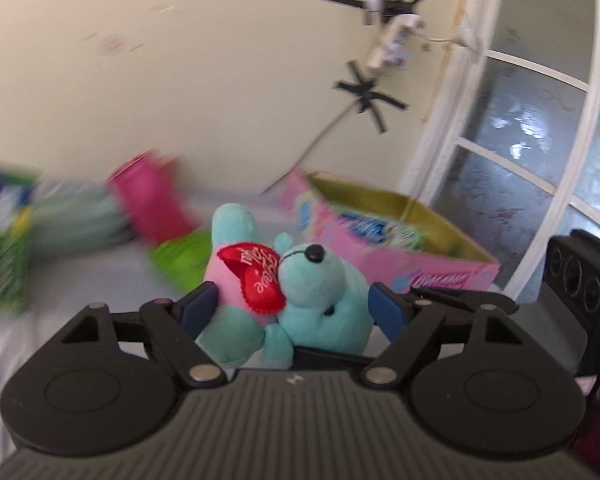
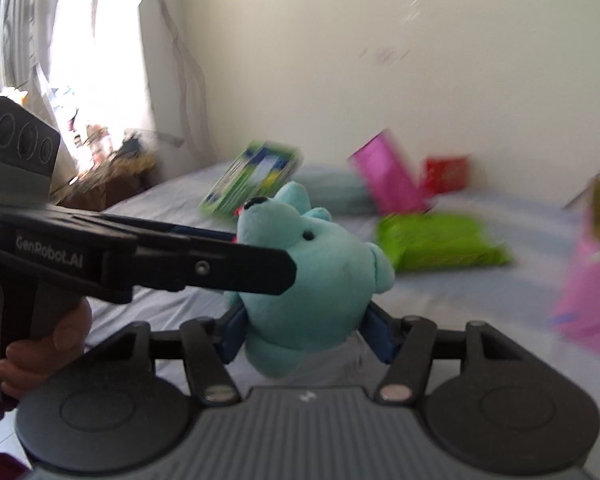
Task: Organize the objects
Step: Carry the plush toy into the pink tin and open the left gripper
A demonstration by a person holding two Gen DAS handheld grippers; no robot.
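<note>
Teal plush bear (image 1: 320,300) pinched by left tongs (image 1: 296,304); right tongs (image 2: 306,330) pinching too.

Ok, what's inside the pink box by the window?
The pink box stands open, its yellowish inner walls showing. A blue-and-green packet pokes up inside. The front wall hides the bottom.

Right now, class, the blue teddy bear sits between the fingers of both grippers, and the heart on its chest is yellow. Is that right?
Not quite. The heart is red with white lettering, not yellow; the left wrist view shows it plainly. The rest holds: the teddy bear sits between the fingers of the left gripper and the right gripper.
</note>
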